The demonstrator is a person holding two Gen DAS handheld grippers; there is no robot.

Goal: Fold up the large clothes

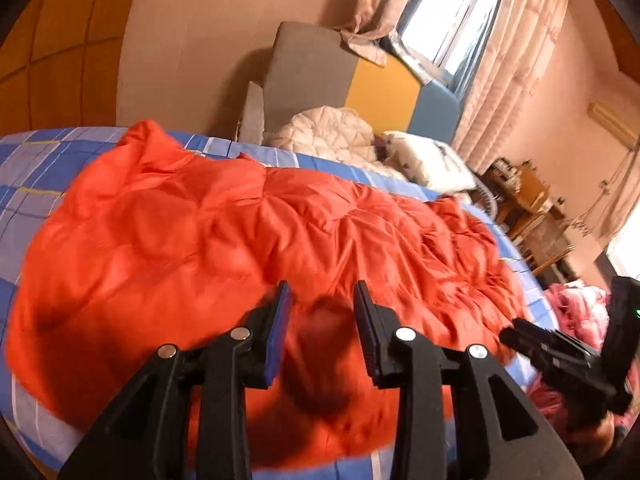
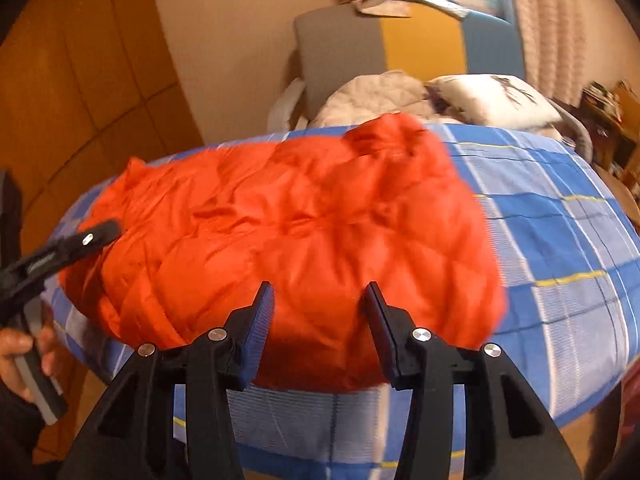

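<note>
A large orange-red quilted down jacket [image 1: 248, 232] lies spread on a bed with a blue checked sheet [image 1: 36, 168]. It also shows in the right wrist view [image 2: 304, 224], on the sheet [image 2: 560, 240]. My left gripper [image 1: 322, 292] is open and empty, just above the jacket's near part. My right gripper [image 2: 318, 294] is open and empty, above the jacket's near edge. The right gripper shows at the right of the left wrist view [image 1: 560, 352]. The left gripper shows at the left of the right wrist view [image 2: 64, 248], beside the jacket's left edge.
A grey, yellow and blue headboard [image 1: 360, 80] stands at the far end, with a white quilt [image 1: 324, 132] and a pillow [image 1: 432, 160] before it. Wooden furniture [image 1: 532, 208] and pink cloth [image 1: 580, 312] lie right of the bed. A wooden panelled wall [image 2: 80, 80] is on the left.
</note>
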